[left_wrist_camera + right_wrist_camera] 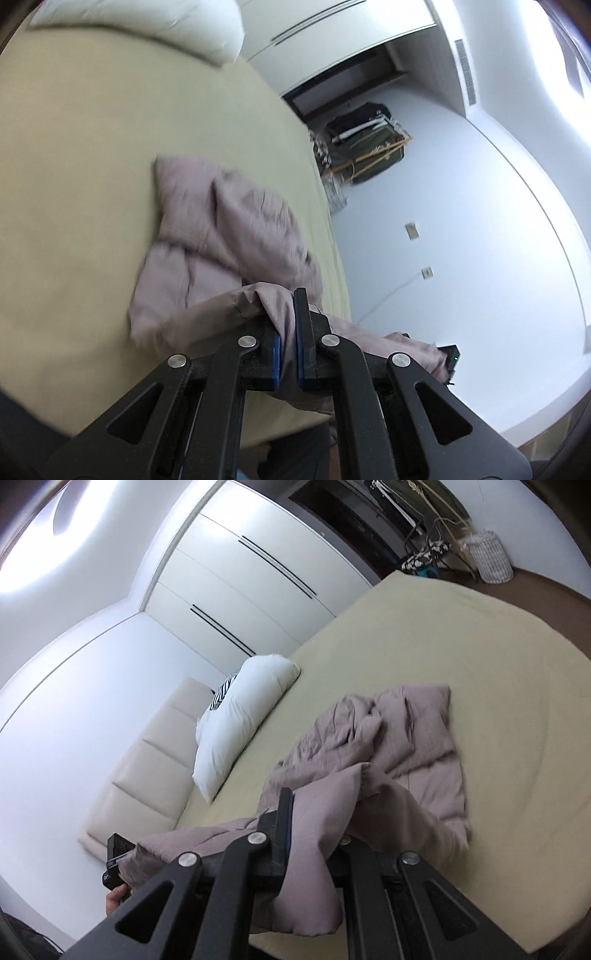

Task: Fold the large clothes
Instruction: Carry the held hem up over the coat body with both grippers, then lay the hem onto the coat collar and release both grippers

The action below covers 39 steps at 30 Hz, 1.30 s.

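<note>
A large mauve-grey garment [225, 236] lies crumpled on the beige bed [74, 147], with one end lifted off it. My left gripper [286, 314] is shut on an edge of the garment, cloth bunched between its blue-padded fingers. My right gripper [314, 812] is shut on another part of the same garment [402, 734]; cloth drapes over and hides its right finger. The garment hangs between the two grippers near the bed's front edge [480, 915]. The other gripper's body shows at the edge of each view.
A white pillow [243, 716] lies at the head of the bed by a cream padded headboard [147, 768]. White wardrobe doors [251, 572] stand behind. A rack with dark clothes [369, 147] and a white basket [489, 555] stand past the bed.
</note>
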Motion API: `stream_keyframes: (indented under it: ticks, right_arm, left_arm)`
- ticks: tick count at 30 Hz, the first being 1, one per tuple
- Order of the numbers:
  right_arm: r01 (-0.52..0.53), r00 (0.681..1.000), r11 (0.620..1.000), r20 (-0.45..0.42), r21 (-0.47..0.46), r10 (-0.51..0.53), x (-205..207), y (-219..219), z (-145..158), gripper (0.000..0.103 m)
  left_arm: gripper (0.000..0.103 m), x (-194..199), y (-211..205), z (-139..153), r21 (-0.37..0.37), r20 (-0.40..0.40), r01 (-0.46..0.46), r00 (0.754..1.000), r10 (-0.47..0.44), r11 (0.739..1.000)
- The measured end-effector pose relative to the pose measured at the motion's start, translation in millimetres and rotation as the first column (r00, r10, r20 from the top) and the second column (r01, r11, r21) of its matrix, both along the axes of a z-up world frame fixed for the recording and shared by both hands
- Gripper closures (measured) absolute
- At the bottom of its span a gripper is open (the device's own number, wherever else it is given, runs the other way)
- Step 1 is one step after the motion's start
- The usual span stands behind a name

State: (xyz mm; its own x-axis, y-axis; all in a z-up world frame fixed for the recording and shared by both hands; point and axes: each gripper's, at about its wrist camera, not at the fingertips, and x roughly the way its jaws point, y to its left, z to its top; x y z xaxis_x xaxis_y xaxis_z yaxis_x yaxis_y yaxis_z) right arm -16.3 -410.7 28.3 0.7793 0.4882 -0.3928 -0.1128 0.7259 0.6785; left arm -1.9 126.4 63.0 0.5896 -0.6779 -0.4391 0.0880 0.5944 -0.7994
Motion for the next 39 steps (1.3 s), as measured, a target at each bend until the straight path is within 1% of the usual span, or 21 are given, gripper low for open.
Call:
stream_keyframes:
  ticks: [4, 9, 13, 14, 15, 17, 18, 20, 21, 22, 23, 25, 27, 29, 30, 31, 33, 35, 37, 38, 39]
  right_arm:
    - [0.059, 0.998, 0.998, -0.016, -0.034, -0.06, 86.9, -7.2, 5.0, 0.095]
    - [0.136, 0.987, 0.983, -0.072, -0.12, -0.145, 182.7, -15.2, -17.3, 0.095]
    - [0.166, 0.968, 0.971, -0.159, -0.171, -0.193, 251.3, -18.4, -65.6, 0.095]
    - [0.166, 0.963, 0.97, -0.184, -0.178, -0.198, 263.8, -18.4, -77.8, 0.095]
    - [0.163, 0.954, 0.971, -0.223, -0.173, -0.199, 277.4, -19.6, -93.7, 0.094]
    - [0.16, 0.935, 0.982, -0.304, -0.104, -0.185, 292.5, -27.2, -123.1, 0.089]
    - [0.173, 0.929, 0.985, -0.328, -0.021, -0.17, 294.0, -35.3, -135.1, 0.087]
    - [0.214, 0.937, 0.967, -0.308, 0.138, -0.164, 281.5, -49.2, -142.8, 0.076]
    - [0.23, 0.941, 0.959, -0.288, 0.163, -0.177, 272.8, -53.7, -139.0, 0.058]
    - [0.237, 0.944, 0.959, -0.268, 0.153, -0.191, 265.2, -55.4, -131.3, 0.042]
    - [0.246, 0.945, 0.962, -0.252, 0.121, -0.21, 257.4, -55.0, -121.8, 0.039]
    - [0.274, 0.942, 0.962, -0.197, -0.01, -0.27, 240.2, -46.1, -94.7, 0.024]
    - [0.216, 0.961, 0.971, -0.155, -0.098, -0.23, 237.2, -24.4, -74.5, 0.024]
    - [0.111, 0.977, 0.968, -0.154, -0.227, -0.148, 240.3, 16.1, -61.5, 0.032]
    - [0.043, 0.983, 0.948, -0.154, -0.317, -0.096, 243.8, 45.0, -57.2, 0.041]
    - [-0.017, 0.987, 0.917, -0.155, -0.399, -0.049, 248.4, 74.0, -55.7, 0.046]
    - [-0.094, 0.987, 0.859, -0.158, -0.504, 0.015, 254.4, 115.7, -60.9, 0.052]
    - [-0.139, 0.982, 0.807, -0.182, -0.574, 0.04, 266.6, 147.0, -74.6, 0.052]
    - [-0.161, 0.975, 0.754, -0.22, -0.637, 0.022, 286.0, 163.6, -97.7, 0.053]
    - [-0.157, 0.974, 0.735, -0.227, -0.66, 0.004, 291.0, 166.3, -104.6, 0.053]
    - [-0.152, 0.972, 0.724, -0.233, -0.672, -0.011, 299.0, 166.3, -113.5, 0.053]
  left_arm:
    - [0.099, 84.9, -4.4, 9.0, -0.02, 0.007, -0.049, 0.999, 0.049, 0.999]
    - [0.099, 186.0, -11.7, -3.3, 0.061, -0.006, -0.109, 0.994, 0.109, 0.992]
    - [0.099, 253.7, -13.4, -47.7, 0.105, -0.077, -0.142, 0.986, 0.15, 0.984]
    - [0.099, 266.7, -14.5, -60.8, 0.117, -0.104, -0.151, 0.981, 0.163, 0.982]
    - [0.098, 264.6, -11.1, -74.4, 0.117, -0.13, -0.158, 0.976, 0.173, 0.98]
    - [0.096, 283.6, -6.7, -99.2, 0.088, -0.192, -0.169, 0.964, 0.183, 0.982]
    - [0.095, 287.8, -0.3, -108.3, 0.052, -0.22, -0.182, 0.957, 0.189, 0.982]
    - [0.095, 285.9, 17.1, -111.4, -0.004, -0.224, -0.232, 0.948, 0.225, 0.973]
    - [0.095, 280.9, 25.9, -104.9, 0.008, -0.199, -0.257, 0.947, 0.253, 0.966]
    - [0.095, 267.5, 29.2, -96.9, 0.047, -0.174, -0.275, 0.945, 0.279, 0.96]
    - [0.095, 261.8, 31.6, -88.3, 0.096, -0.145, -0.284, 0.944, 0.295, 0.954]
    - [0.095, 250.8, 21.0, -69.1, 0.163, -0.098, -0.253, 0.958, 0.271, 0.954]
    - [0.095, 240.7, -10.4, -46.1, 0.258, -0.017, -0.194, 0.979, 0.206, 0.946]
    - [0.095, 236.0, -59.3, -32.2, 0.377, 0.039, -0.112, 0.994, 0.105, 0.92]
    - [0.095, 234.3, -79.6, -28.7, 0.419, 0.05, -0.08, 0.997, 0.064, 0.904]
    - [0.095, 234.9, -105.5, -28.8, 0.478, 0.06, -0.043, 0.998, 0.016, 0.877]
    - [0.095, 235.7, -144.3, -33.7, 0.555, 0.077, -0.011, 0.996, -0.039, 0.832]
    - [0.095, 243.3, -175.9, -43.9, 0.64, 0.09, 0.001, 0.993, -0.075, 0.768]
    - [0.095, 244.6, -190.2, -61.0, 0.703, 0.07, 0.013, 0.994, -0.087, 0.712]
    - [0.095, 256.4, -197.4, -74.7, 0.725, 0.045, 0.023, 0.996, -0.08, 0.688]
    - [0.095, 266.0, -201.9, -86.7, 0.737, 0.027, 0.03, 0.997, -0.075, 0.675]
